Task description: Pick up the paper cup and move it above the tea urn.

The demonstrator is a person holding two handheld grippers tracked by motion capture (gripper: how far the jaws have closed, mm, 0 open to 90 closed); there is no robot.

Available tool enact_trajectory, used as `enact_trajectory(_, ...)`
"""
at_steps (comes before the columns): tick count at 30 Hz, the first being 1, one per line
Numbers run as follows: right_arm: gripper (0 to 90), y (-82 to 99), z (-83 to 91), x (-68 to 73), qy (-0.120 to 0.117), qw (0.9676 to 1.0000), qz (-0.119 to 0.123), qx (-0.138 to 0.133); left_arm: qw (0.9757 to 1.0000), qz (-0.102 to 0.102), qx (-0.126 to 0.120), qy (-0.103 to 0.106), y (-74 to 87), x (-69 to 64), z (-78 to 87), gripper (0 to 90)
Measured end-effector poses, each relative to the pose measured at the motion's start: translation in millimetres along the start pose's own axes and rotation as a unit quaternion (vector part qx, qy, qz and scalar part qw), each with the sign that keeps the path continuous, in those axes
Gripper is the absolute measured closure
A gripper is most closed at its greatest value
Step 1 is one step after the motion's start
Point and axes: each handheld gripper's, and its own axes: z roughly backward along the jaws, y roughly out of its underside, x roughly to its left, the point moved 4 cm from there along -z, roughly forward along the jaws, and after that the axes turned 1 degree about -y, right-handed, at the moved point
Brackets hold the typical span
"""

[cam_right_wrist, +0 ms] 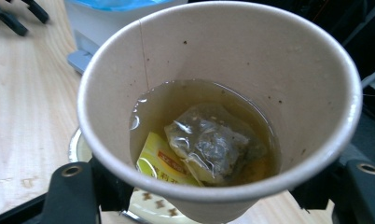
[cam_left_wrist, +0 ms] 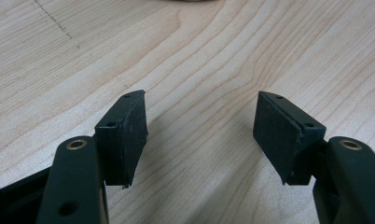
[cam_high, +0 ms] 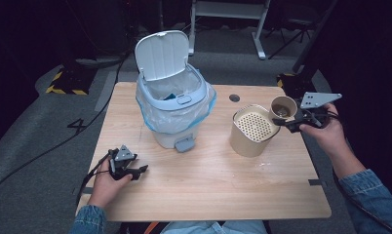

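My right gripper (cam_high: 287,122) is shut on a paper cup (cam_high: 283,107), held in the air just over the back right rim of a beige canister (cam_high: 252,129) with a perforated strainer top. In the right gripper view the cup (cam_right_wrist: 213,93) holds pale tea, a soaked tea bag (cam_right_wrist: 209,144) and its yellow tag (cam_right_wrist: 160,161), with the jaws of the right gripper (cam_right_wrist: 206,196) pressing on either side of the cup. My left gripper (cam_high: 138,170) rests on the table at the front left; its jaws stand open over bare wood (cam_left_wrist: 199,135).
A white pedal bin (cam_high: 174,105) with a blue liner stands at the table's back centre, its lid (cam_high: 162,53) raised. The wooden table (cam_high: 208,185) has a cable hole (cam_high: 234,98) behind the canister. Dark floor and table legs lie beyond.
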Motion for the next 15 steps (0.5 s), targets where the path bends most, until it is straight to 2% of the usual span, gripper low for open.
enact_trajectory(7,29.7,1.1,-7.4,-8.6,0.023,0.999,0.029,0.023,1.0,-0.001,0.001,0.0,0.0,0.1,0.1,35.5)
enact_trajectory(12,29.8,2.0,-12.3,-12.1,0.049,0.9956,0.065,0.048,1.0,0.001,0.0,0.001,0.0,-0.1,-0.1,35.4)
enact_trajectory(15,29.8,1.2,-15.3,-11.6,0.065,0.9916,0.094,0.062,1.0,-0.001,0.001,0.0,0.0,0.1,0.0,35.4)
